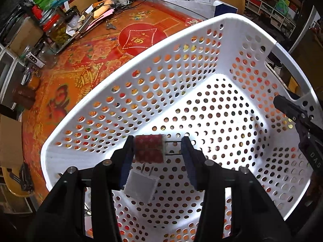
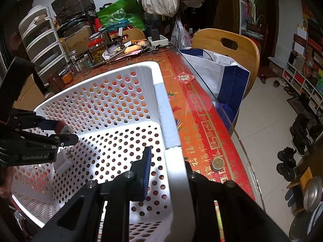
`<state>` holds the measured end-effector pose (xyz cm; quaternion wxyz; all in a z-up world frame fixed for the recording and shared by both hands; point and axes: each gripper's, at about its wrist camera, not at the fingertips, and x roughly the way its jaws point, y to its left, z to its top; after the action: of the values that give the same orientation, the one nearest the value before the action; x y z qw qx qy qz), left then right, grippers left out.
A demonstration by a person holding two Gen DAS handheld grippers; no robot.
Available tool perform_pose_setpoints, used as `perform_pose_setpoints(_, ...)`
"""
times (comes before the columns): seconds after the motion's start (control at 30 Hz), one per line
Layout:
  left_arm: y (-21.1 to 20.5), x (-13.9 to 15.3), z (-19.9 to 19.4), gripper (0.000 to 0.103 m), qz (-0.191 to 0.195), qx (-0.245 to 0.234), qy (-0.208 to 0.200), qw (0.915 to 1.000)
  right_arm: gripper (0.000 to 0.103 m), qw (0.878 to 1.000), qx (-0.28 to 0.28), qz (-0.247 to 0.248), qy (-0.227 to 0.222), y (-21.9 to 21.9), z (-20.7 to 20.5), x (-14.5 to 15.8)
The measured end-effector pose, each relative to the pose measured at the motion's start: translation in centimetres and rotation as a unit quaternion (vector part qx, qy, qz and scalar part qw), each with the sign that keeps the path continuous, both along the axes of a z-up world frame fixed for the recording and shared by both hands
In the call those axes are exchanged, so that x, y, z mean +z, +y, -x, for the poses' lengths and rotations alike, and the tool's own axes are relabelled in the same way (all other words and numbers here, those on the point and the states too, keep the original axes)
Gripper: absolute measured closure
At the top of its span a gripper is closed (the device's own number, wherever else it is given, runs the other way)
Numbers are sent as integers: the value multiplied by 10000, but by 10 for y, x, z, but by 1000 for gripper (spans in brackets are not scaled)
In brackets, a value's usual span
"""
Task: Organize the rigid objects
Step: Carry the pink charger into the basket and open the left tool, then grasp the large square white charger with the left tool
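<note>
Red plug block [image 1: 149, 148] between spread left tongs [image 1: 159, 157], inside white basket [image 1: 125, 84] on counter [image 1: 84, 64]. Right tongs [image 2: 167, 173] pinch basket rim. Likely light, stiff; grip flat sides, not prongs.

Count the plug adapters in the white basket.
2. A red-patterned adapter sits between the jaws of the left gripper; a white adapter lies just below it. Others may be hidden.

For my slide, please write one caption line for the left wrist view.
Left tool open over white basket, red plug and white plug below.
</note>
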<state>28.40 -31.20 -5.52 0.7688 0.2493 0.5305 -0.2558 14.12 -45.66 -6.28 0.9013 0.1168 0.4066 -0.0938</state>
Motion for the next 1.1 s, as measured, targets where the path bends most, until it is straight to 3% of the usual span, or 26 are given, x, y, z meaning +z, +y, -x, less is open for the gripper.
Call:
perform_pose_setpoints(0.1,-1,5,3,13,66,-97,-142,9998,86,10000,-11,2,16,-1,-1,0)
perform_pose_setpoints(0.23,5,17,12,10,59,-199,-463,9987,86,10000,-12,14,46,-1,-1,-1)
perform_pose_setpoints(0.33,35,38,18,10,391,-70,-649,9971,86,10000,-11,16,54,0,0,-1)
perform_pose_setpoints(0.43,89,69,20,10,836,300,-915,9918,86,10000,-23,33,72,0,0,0)
perform_pose_setpoints(0.53,161,86,15,1,1099,938,-1222,9819,86,9999,-21,57,84,-1,0,0)
perform_pose_setpoints(0.57,194,86,10,0,1184,1304,-1345,9751,86,10000,-20,52,77,-1,1,0)
perform_pose_setpoints(0.63,235,74,-3,0,1228,1850,-1287,9665,86,10000,-18,49,54,-1,1,0)
perform_pose_setpoints(0.73,295,34,-40,0,1310,2708,-708,9511,86,10000,-5,41,38,-1,1,1)
perform_pose_setpoints(0.8,321,-1,-64,0,1122,3155,-373,9415,86,10000,-3,33,32,-2,0,1)
perform_pose_setpoints(0.93,335,-49,-92,1,922,3454,54,9339,86,10000,2,14,31,-2,0,0)
perform_pose_setpoints(1.1,329,-70,-103,1,857,3519,195,9319,86,10000,6,14,47,-1,0,0)
